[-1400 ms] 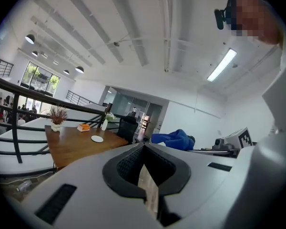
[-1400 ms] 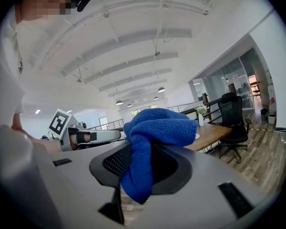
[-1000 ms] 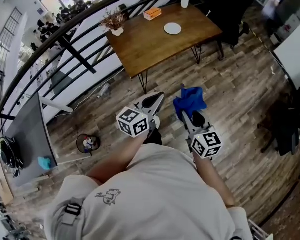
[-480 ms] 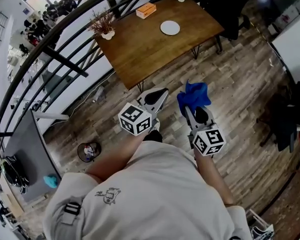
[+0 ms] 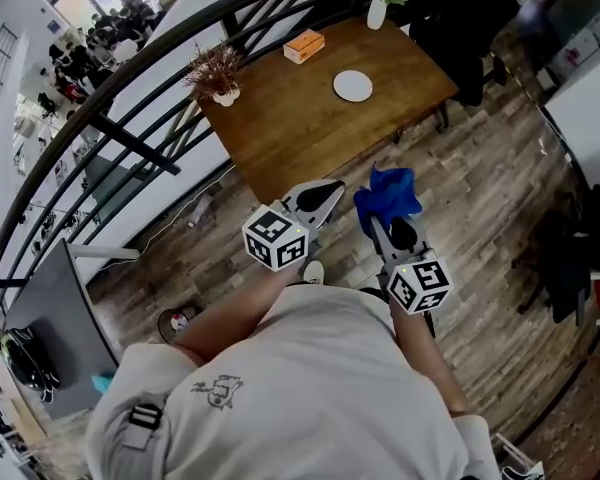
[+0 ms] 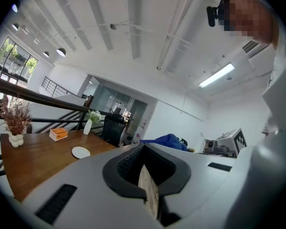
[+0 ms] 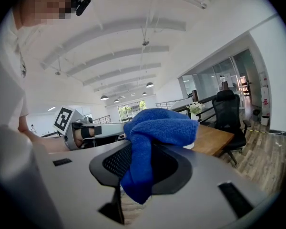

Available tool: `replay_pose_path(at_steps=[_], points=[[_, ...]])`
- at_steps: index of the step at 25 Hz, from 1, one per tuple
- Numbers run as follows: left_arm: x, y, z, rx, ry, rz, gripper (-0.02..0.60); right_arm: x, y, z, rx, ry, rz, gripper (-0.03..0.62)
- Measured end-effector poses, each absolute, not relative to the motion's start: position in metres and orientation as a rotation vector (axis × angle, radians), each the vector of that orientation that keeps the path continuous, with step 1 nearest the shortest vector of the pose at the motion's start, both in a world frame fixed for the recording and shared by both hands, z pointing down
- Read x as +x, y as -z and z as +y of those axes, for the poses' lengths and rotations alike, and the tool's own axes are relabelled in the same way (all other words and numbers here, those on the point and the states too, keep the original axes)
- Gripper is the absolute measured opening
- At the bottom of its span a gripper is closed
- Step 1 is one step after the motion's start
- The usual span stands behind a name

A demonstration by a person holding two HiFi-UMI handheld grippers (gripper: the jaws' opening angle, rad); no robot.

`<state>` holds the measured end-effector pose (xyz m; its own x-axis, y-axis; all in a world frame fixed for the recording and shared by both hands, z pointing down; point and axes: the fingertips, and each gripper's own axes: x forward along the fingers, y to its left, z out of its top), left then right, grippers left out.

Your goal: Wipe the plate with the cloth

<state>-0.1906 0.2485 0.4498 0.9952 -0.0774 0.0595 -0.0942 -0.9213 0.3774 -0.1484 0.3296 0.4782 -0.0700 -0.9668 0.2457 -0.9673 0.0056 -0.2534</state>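
Observation:
A white plate (image 5: 352, 85) lies on the far part of a brown wooden table (image 5: 300, 118); the left gripper view shows the plate (image 6: 80, 152) small and ahead. My right gripper (image 5: 377, 208) is shut on a bunched blue cloth (image 5: 386, 195), which fills its jaws (image 7: 155, 137) in the right gripper view. My left gripper (image 5: 327, 192) is shut with nothing in it, beside the right one. Both are held in the air over the wooden floor, short of the table's near edge.
On the table stand an orange box (image 5: 304, 45), a white vase of flowers (image 5: 379, 8) and a pot of dried twigs (image 5: 218, 73). A black railing (image 5: 130, 108) runs along the table's left. A dark office chair (image 5: 475, 28) stands at the table's right.
Both grippers and the person have moved forward towards the table, which now lies closer in the head view. The cloth stays in the right gripper.

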Motion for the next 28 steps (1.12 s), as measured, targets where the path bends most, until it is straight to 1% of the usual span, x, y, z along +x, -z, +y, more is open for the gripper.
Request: replay_pose_path(at_steps=[9,13,20,28], points=[[-0.18,-0.46,0.222,2.76,-0.134,-0.134,0.006,-0.14,-0.482,0.285,2.107,-0.594,-2.279,0.118],[-0.169,-0.459,0.204,2.762,-0.132,-0.186,0.006,-0.125,-0.481,0.263,2.076,-0.584,-2.325,0.118],[-0.131,-0.46,0.16,2.756,-0.128,-0.294,0.007,-0.075,-0.481,0.216,2.014,-0.592,-2.39,0.118],[-0.058,-0.46,0.108,2.721,-0.072,-0.444,0.006,0.001,-0.481,0.165,1.87,-0.586,-2.459,0.118]])
